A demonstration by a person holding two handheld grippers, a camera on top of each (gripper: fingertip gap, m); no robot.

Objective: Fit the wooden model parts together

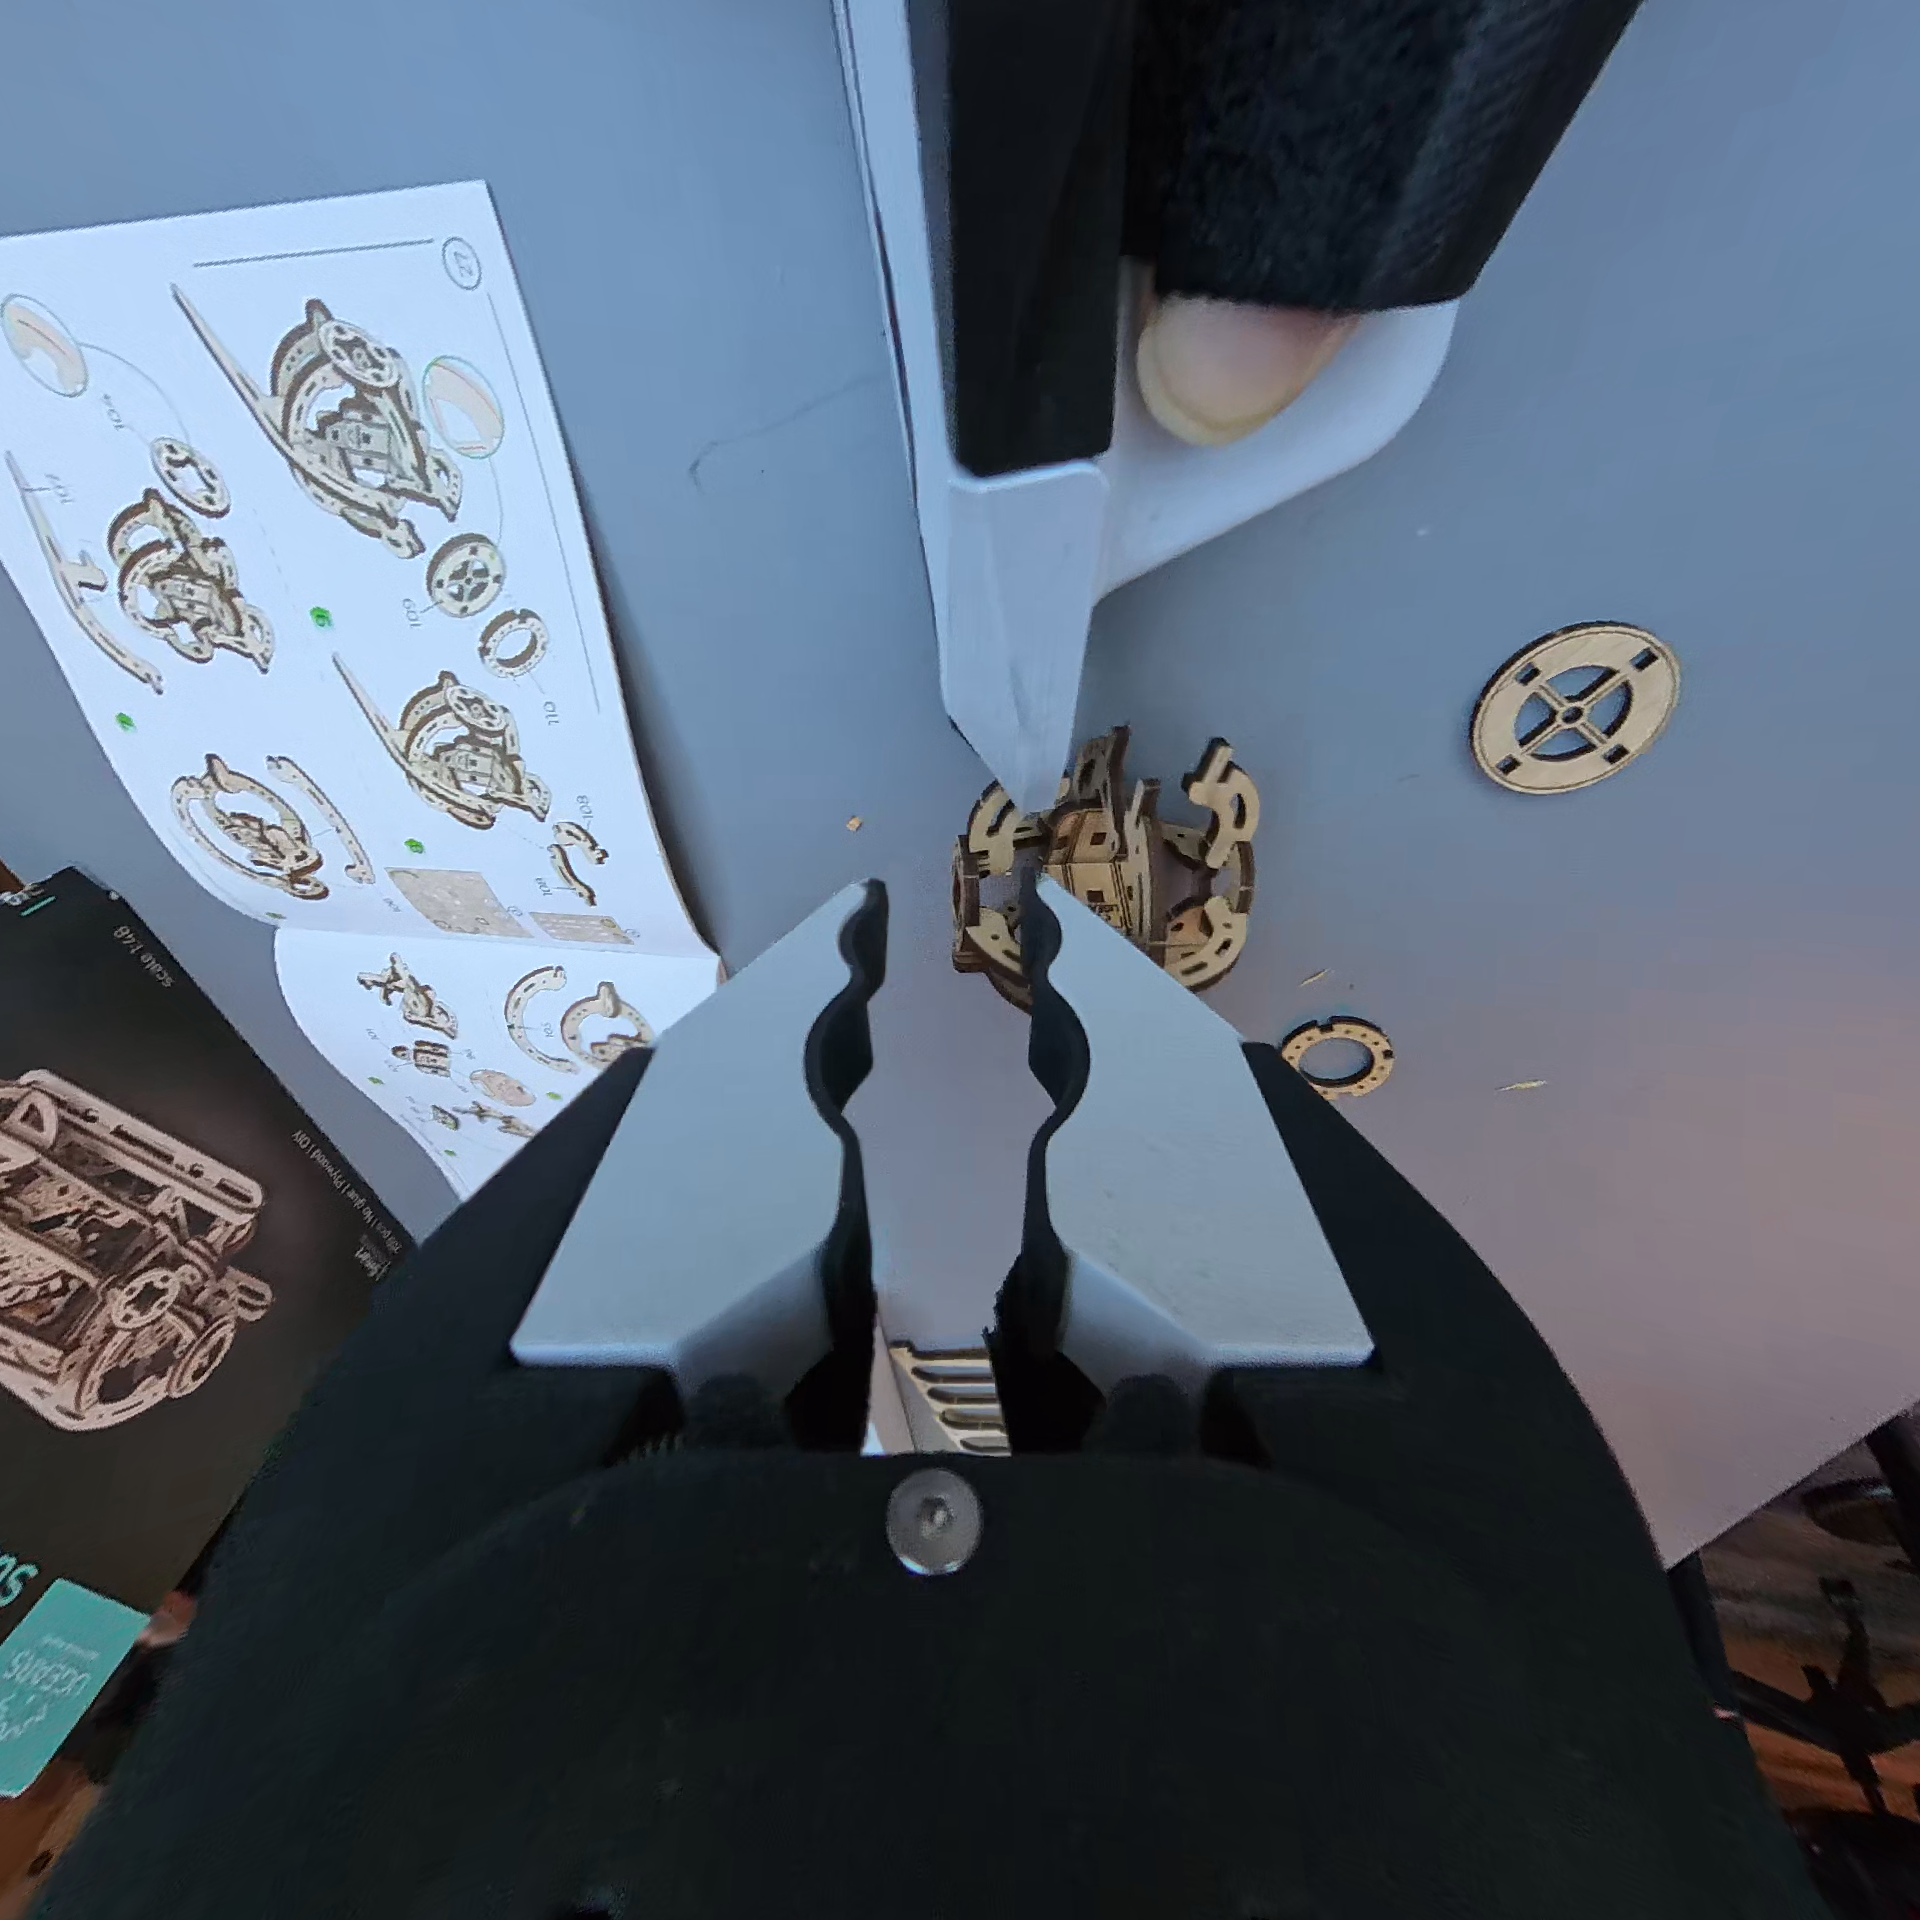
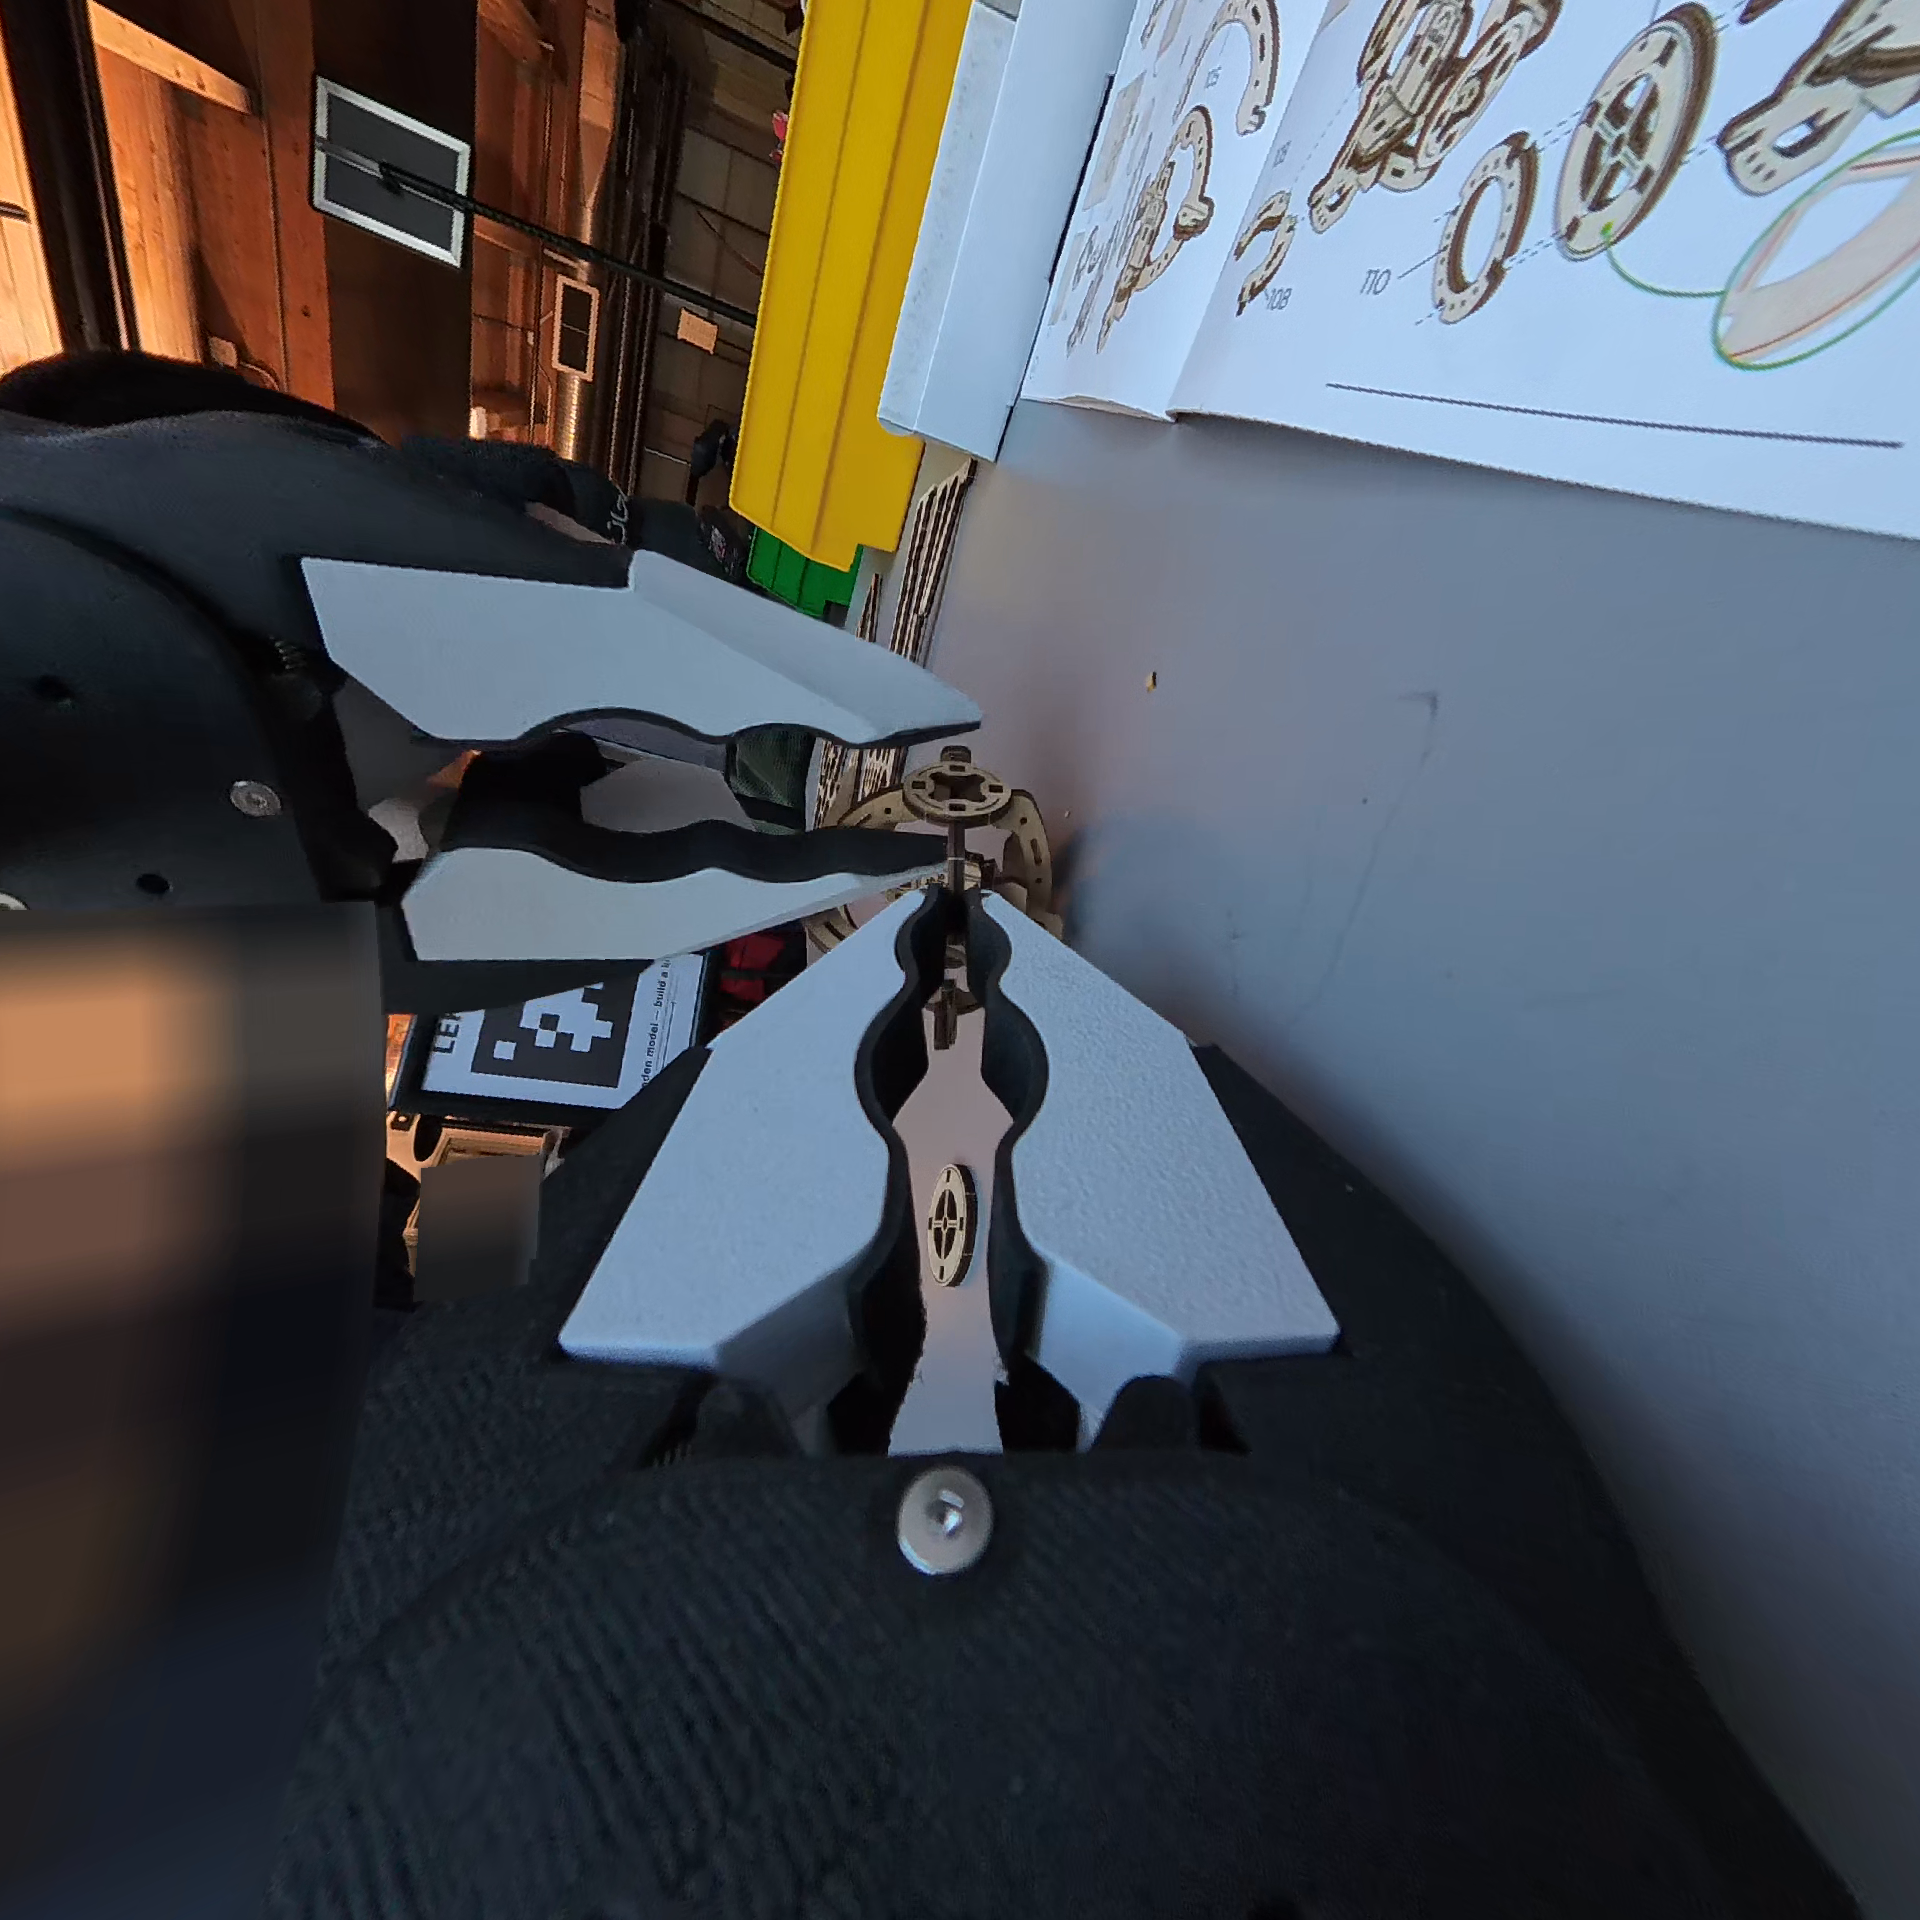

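Observation:
A small wooden model assembly (image 1: 1117, 862) of curved laser-cut parts stands on the grey table (image 1: 1558, 1091). My right gripper (image 1: 1023, 769) comes in from above and is shut on a thin upright part of it. In the right wrist view its tips (image 2: 943, 909) pinch that part below a small cross-hub wheel (image 2: 956, 795). My left gripper (image 1: 956, 904) is open and empty, its right fingertip right beside the model. It also shows in the right wrist view (image 2: 956, 792), jaws apart next to the hub.
A loose spoked wooden disc (image 1: 1574, 722) and a small wooden ring (image 1: 1337, 1055) lie right of the model. An open instruction booklet (image 1: 312, 582) and a dark kit box (image 1: 135, 1247) lie at the left. The table edge (image 1: 1787, 1455) runs at lower right. Both grippers' tips are close together, under 4 cm apart.

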